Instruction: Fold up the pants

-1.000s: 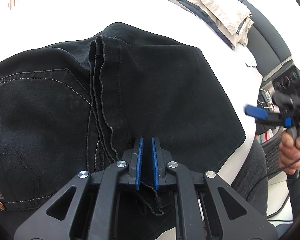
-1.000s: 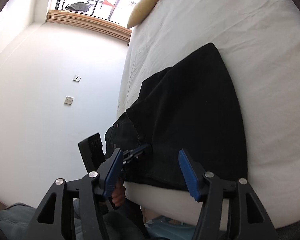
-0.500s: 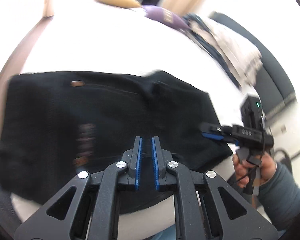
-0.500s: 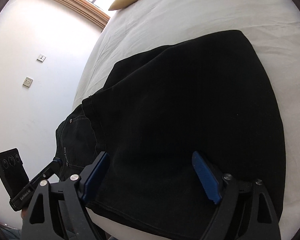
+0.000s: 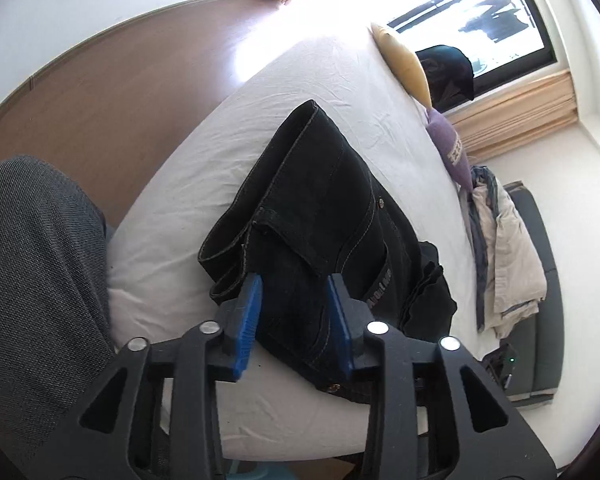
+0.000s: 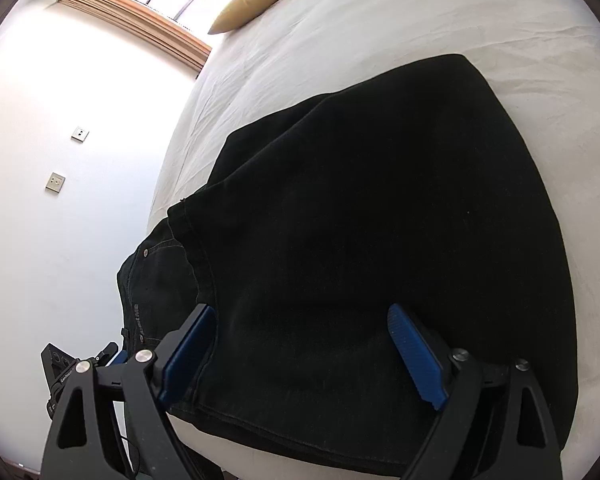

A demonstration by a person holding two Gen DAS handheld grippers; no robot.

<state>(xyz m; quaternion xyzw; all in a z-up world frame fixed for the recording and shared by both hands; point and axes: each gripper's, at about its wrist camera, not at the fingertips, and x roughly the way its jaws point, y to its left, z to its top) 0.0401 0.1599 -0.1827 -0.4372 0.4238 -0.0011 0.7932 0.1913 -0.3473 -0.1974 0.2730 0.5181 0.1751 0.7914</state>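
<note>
Black pants [image 5: 324,208] lie folded on the white bed [image 5: 300,92], waistband end nearest in the left wrist view. My left gripper [image 5: 295,312] hovers over that end; its jaws are opening, with denim showing behind the gap and the blue pads [image 5: 252,308] not pressing on it. In the right wrist view the pants [image 6: 380,240] spread as a broad dark panel. My right gripper [image 6: 300,350] stands wide open just above their near edge, holding nothing. The left gripper's black housing [image 6: 58,364] shows at the lower left there.
A yellow pillow [image 5: 404,60] and a purple pillow [image 5: 452,148] lie at the bed's far side. Beige and grey clothes [image 5: 508,248] are piled by a dark bench [image 5: 540,320]. A person's grey trouser leg [image 5: 32,280] is at the left, above wooden floor [image 5: 100,92].
The left gripper let go of the pants' seam, swung round to the waistband end and parted its jaws. The right gripper opened wider and came closer over the pants.
</note>
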